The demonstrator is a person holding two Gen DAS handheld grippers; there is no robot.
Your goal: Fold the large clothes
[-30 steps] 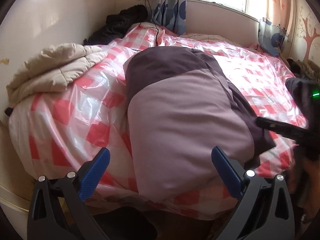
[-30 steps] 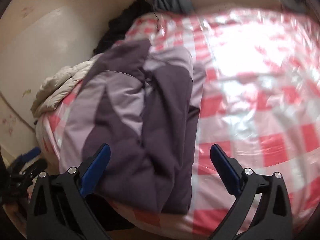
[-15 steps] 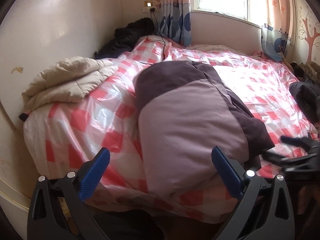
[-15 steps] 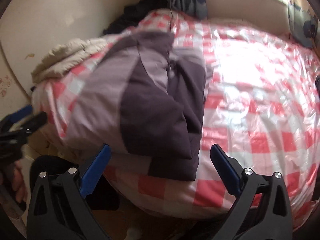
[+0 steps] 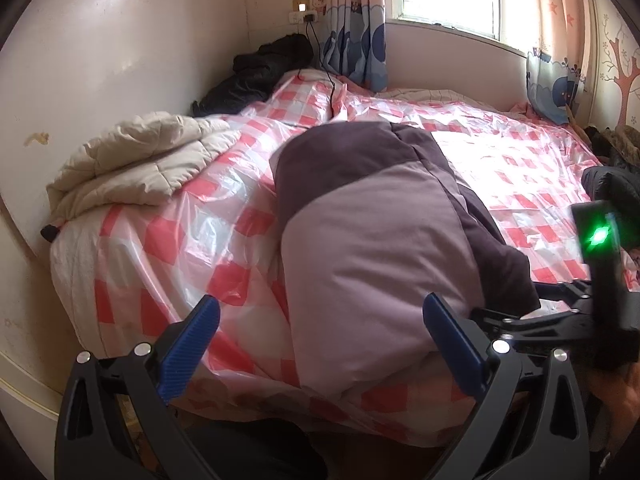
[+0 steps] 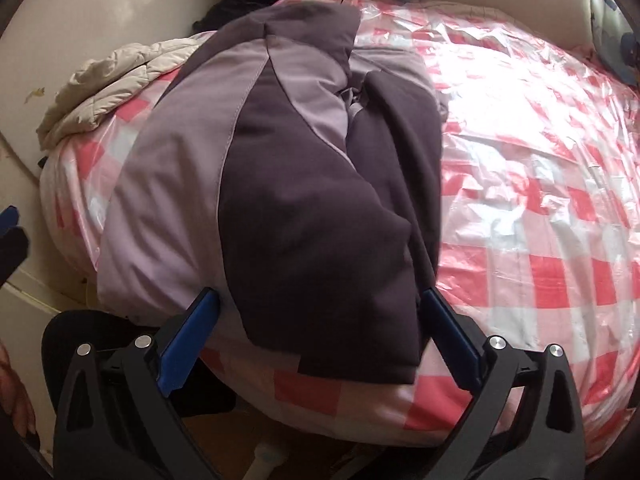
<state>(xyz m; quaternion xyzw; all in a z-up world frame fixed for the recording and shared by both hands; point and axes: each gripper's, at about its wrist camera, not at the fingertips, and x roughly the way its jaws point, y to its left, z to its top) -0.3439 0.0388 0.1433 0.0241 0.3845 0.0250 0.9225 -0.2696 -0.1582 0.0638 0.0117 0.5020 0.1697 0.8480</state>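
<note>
While folded on the bed (image 6: 540, 208), jacket (image 6: 304, 200) between spread right hand-held gripper (image 6: 320, 332) fingers.

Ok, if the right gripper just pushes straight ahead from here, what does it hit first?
Most likely the dark purple panel of the folded jacket: the right gripper is open, its fingers to either side of that near hem at the bed edge. Contact looks imminent, though depth is unclear.

A cream quilted jacket (image 5: 136, 160) lies at the left edge of the bed with red-white checked plastic cover (image 5: 520, 168); black clothes (image 5: 260, 76) are piled far left under the blue-patterned curtain (image 5: 356, 40).
</note>
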